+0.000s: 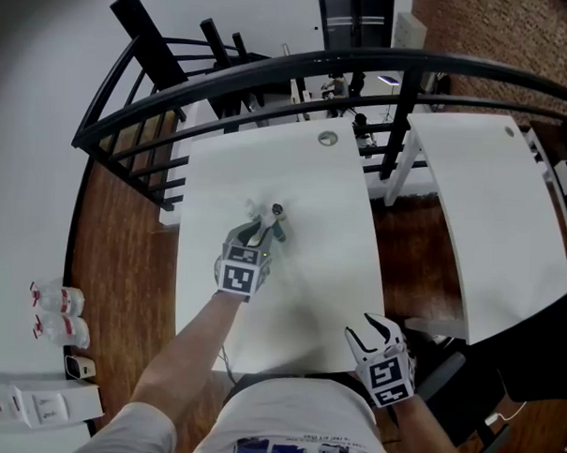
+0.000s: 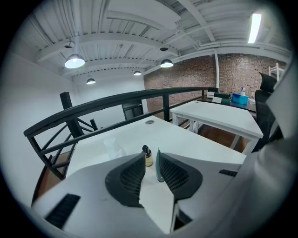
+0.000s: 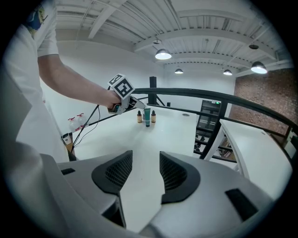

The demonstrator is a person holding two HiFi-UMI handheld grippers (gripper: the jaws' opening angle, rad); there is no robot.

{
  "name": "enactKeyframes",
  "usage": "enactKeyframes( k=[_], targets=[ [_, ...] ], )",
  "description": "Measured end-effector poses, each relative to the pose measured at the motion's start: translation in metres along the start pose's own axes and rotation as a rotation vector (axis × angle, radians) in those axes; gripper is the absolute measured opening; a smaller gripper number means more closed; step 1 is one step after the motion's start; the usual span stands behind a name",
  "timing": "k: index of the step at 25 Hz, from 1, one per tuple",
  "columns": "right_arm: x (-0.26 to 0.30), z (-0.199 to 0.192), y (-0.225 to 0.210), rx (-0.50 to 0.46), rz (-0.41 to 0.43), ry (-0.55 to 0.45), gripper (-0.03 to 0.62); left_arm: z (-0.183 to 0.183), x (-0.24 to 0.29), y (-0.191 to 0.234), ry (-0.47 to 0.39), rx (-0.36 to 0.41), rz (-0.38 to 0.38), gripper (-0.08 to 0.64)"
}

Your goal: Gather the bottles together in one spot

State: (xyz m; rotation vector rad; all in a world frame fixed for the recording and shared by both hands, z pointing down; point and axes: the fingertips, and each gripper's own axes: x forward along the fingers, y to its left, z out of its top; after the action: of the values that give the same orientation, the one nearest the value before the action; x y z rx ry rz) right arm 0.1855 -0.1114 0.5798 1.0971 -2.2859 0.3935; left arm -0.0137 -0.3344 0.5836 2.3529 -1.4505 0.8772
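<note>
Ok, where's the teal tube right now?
The teal tube stands upright between two amber bottles, far-centre on the white table in the right gripper view.

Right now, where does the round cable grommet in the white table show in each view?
Head view: the cable grommet sits upper centre, at the far end of the white table.
Left gripper view: dead centre, above the amber dropper bottle.
Right gripper view: right of centre, beyond the teal tube.
Shared landmark: the black railing just behind it.

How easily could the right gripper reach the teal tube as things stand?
Probably yes: the right gripper is open and empty, with bare table between it and the teal tube. The left gripper beside the bottles might crowd it.
</note>
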Motion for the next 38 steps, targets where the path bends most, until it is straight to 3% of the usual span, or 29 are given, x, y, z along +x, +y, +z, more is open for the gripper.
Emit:
enactKeyframes(
  k=[10, 16, 20, 26, 31, 38],
  targets=[
    [0.014, 0.027, 0.038, -0.046, 0.046, -0.036, 0.21, -0.013, -0.116, 0.01, -0.131, -0.176, 0.02, 0.095],
    [-0.003, 0.05, 0.089, -0.062, -0.007, -0.088, 0.231, -0.072, -0.222, 0.009, -0.15, -0.267, -0.022, 0.097],
    [-0.021, 0.054, 0.128, 0.026, -0.039, -0.113, 0.261, -0.113, -0.293, 0.01, -0.154, -0.318, -0.03, 0.098],
    [-0.057, 0.039, 0.182, 0.116, -0.079, -0.122, 0.261, -0.159, -0.374, -0.006, -0.154, -0.337, -0.049, 0.103],
    [-0.095, 0.03, 0.237, 0.107, -0.099, -0.148, 0.263, -0.191, -0.433, -0.027, -0.172, -0.336, -0.106, 0.105],
    [-0.122, 0.013, 0.281, 0.103, -0.136, -0.121, 0.262, -0.229, -0.473, -0.05, -0.134, -0.358, -0.156, 0.106]
  ],
)
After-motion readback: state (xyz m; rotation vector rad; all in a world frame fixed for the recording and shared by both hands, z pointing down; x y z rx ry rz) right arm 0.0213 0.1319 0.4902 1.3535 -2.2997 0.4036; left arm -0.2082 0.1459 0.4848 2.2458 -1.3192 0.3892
